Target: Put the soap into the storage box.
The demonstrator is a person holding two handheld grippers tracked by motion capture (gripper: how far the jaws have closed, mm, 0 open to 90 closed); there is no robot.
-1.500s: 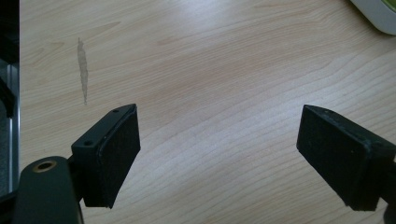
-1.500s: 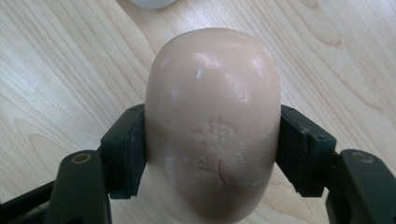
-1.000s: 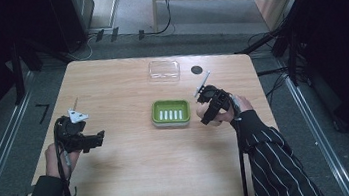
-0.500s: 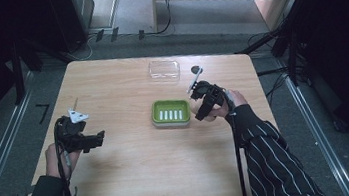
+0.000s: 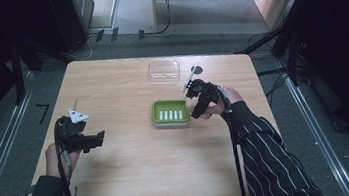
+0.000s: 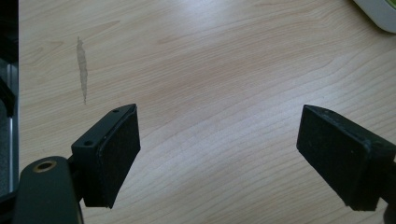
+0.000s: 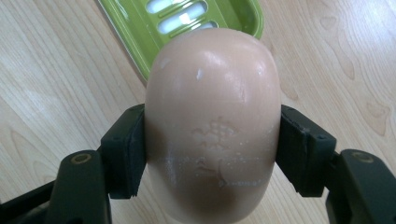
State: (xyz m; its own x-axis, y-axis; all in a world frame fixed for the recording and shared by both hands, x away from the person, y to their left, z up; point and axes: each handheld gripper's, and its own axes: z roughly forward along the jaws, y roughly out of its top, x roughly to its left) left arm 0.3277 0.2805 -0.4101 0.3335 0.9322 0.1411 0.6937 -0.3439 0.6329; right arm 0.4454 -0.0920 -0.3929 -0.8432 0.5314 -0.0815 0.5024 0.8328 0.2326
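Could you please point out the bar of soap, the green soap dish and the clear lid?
bar of soap (image 7: 212,121), right gripper view, its embossed front face.
green soap dish (image 5: 156,114), high view, its left rim.
clear lid (image 5: 164,70), high view, its middle.

Glossy green plastic dish (image 7: 140,18), waxy smooth soap (image 7: 212,116), matt wood-grain table (image 6: 210,70).
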